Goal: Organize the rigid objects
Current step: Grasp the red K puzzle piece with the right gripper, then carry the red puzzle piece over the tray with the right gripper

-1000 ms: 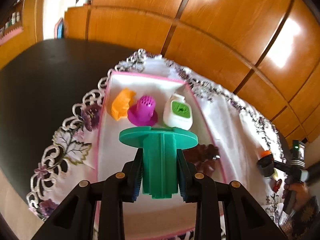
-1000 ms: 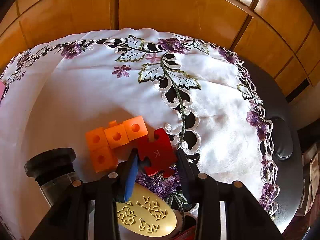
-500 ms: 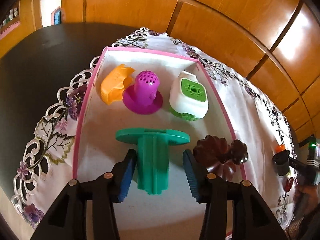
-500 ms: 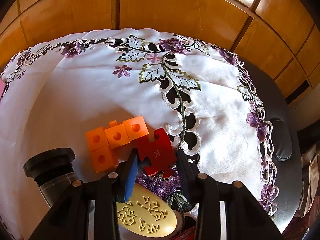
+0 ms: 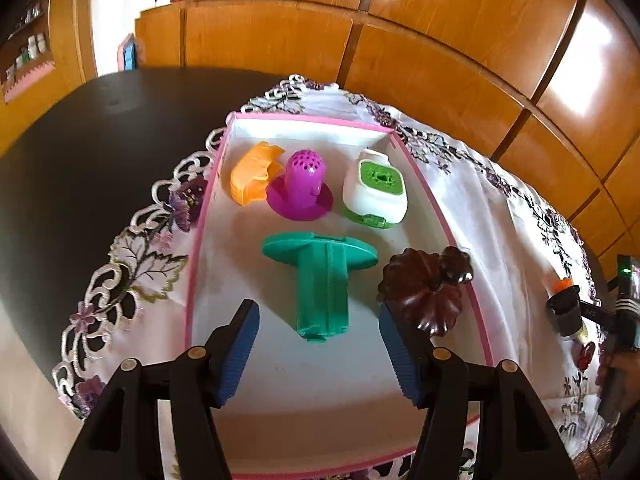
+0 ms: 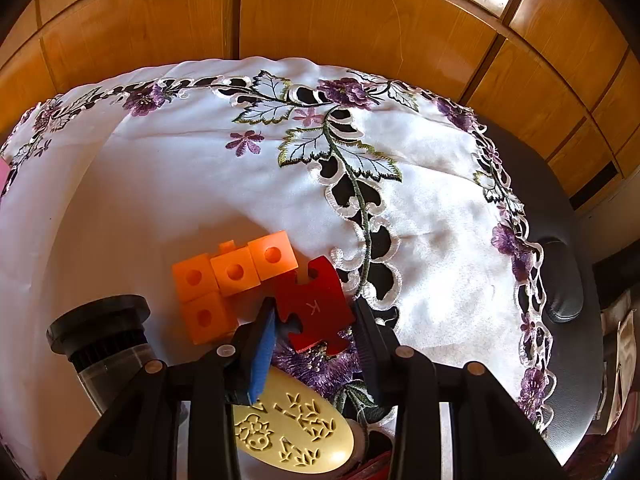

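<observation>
Inside the pink-rimmed tray (image 5: 440, 216), the green T-shaped piece (image 5: 320, 280) is lying flat just ahead of the left tongs (image 5: 318, 354), stem pointing back between the jaws, which have just been opening and are standing clear, touching nothing. Right tongs (image 6: 314, 340) are sitting narrowly parted around the red puzzle piece (image 6: 314, 312) on the table; actual contact is unclear.

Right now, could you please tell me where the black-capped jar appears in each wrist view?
Left wrist: the black-capped jar sits small at the far right edge, beyond the pink-rimmed tray.
Right wrist: it is large at the lower left, just left of the orange cubes.
Shared landmark: the embroidered white tablecloth under everything.
</observation>
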Tool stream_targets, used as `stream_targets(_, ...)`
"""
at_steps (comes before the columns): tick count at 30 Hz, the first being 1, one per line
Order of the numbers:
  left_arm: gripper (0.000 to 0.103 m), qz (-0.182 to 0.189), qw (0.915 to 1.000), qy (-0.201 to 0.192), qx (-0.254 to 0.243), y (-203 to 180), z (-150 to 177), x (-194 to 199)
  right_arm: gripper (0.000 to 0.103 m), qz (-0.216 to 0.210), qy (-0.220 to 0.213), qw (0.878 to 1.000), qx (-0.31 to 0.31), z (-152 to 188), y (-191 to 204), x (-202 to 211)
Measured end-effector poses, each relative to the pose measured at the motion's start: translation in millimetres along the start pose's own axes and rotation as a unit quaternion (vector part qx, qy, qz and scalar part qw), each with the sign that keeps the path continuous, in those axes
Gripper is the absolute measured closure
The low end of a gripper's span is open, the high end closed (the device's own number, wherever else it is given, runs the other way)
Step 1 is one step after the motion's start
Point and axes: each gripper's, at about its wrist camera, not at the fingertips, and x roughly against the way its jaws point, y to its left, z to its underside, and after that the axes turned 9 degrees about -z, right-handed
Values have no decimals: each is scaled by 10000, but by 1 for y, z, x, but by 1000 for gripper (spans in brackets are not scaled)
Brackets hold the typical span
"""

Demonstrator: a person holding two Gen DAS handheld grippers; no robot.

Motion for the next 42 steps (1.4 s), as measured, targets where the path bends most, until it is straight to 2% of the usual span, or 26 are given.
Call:
stream_targets(13,32,-376,9976,-560,-153,-2,4,37,66,-52,-12,10000,15,1,1,1)
stream_targets(26,31,-490,9953,-763,-332,-7,11,54,66,-87,-51,9999,130,2,7,4)
stream_targets(30,32,-523,9946,-836,-324,-5,11,59,66,-113,-296,9995,34,0,4,14)
stream_targets(36,31,-580,9932,-952,-327,0,13,66,66,-503,-649,9965,-151,-3,3,31)
stream_targets(42,32,-617,9915,-1097,-333,4,13,72,66,-1071,-924,9899,56,-5,38,53)
